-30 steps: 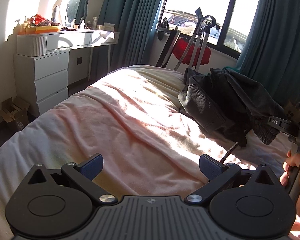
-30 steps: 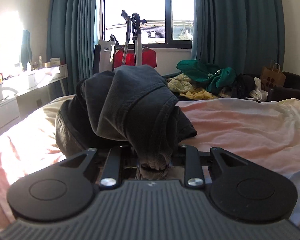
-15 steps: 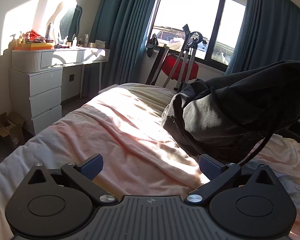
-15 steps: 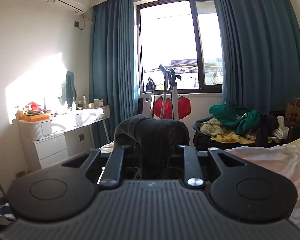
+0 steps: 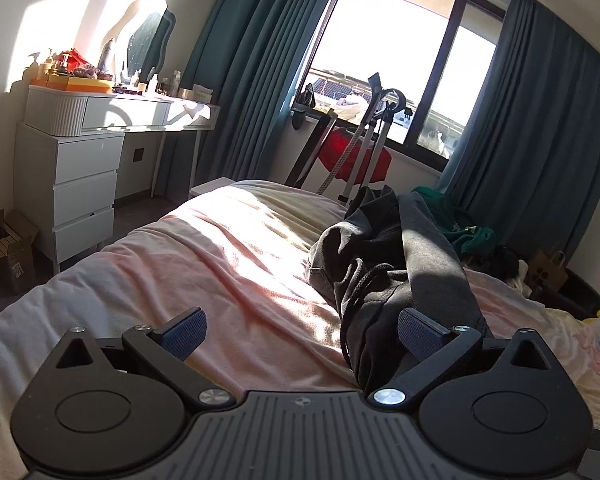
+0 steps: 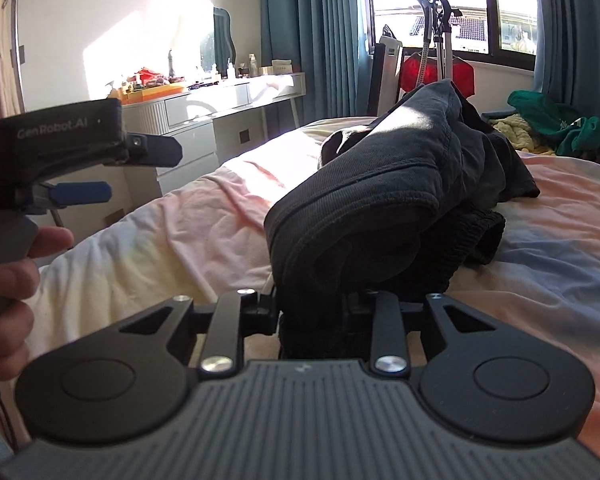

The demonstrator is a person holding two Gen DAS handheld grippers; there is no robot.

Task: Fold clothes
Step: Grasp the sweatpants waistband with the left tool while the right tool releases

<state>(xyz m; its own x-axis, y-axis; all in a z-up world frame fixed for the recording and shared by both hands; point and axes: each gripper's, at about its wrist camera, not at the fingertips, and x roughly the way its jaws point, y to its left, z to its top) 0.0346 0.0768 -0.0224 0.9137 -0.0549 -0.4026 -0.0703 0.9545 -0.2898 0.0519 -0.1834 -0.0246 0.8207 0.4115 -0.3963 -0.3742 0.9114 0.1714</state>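
Observation:
A dark grey hoodie [image 5: 396, 264] with a black drawstring lies bunched on the pink bedspread [image 5: 228, 264]. It also shows in the right wrist view [image 6: 388, 200]. My right gripper [image 6: 316, 312] is shut on the hoodie's near edge, low over the bed; the cloth hides its fingertips. My left gripper [image 5: 300, 328] is open and empty, just left of the hoodie, its right finger pad [image 5: 420, 330] against the cloth. The left gripper also shows at the left of the right wrist view [image 6: 100, 168], held in a hand.
A white dresser and desk [image 5: 84, 160] with bottles stand left of the bed. A red garment steamer stand [image 5: 356, 156] is by the window. A pile of clothes [image 5: 472, 236] lies beyond the bed at right. A cardboard box [image 5: 8, 248] sits on the floor.
My right gripper has lowered the hoodie from raised in the air back onto the bed. The hoodie now lies bunched beside my open left gripper.

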